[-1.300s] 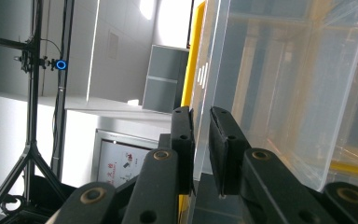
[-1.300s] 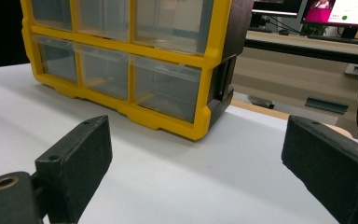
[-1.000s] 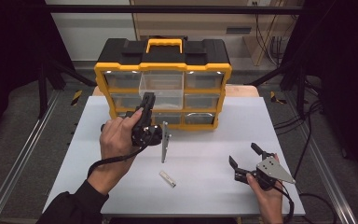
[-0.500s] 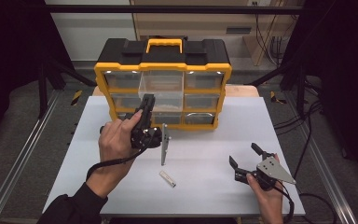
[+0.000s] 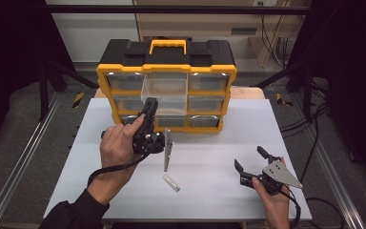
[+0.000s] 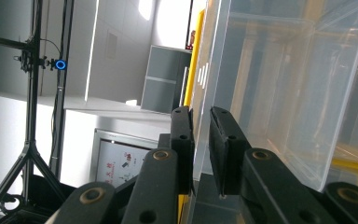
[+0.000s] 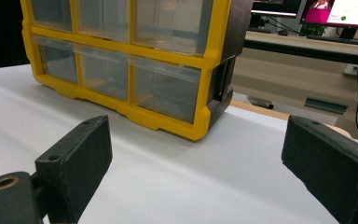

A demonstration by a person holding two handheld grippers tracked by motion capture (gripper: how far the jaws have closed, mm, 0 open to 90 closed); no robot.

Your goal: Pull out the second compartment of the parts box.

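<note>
Clear plastic drawer (image 5: 165, 90) had its side wall clamped between the left gripper's (image 6: 200, 140) fingers (image 6: 182, 140), while the right gripper (image 5: 251, 163) rested farther away, fingers apart.

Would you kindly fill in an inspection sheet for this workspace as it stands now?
Surface: white table, bare along its near edge.
Job's things: yellow and black drawer cabinet at the far edge; its clear middle drawer pulled out.
Clutter: grey metal bracket and a small pale strip lying mid-table.
Grippers: left gripper pinches the clear drawer's front wall between its pads; right gripper rests at the table's near right, jaws wide apart, holding nothing.
Cables: a black cable trails from the left gripper along the forearm; more run on the floor at right.
Surroundings: dark frame posts, grey floor, wooden bench behind.
</note>
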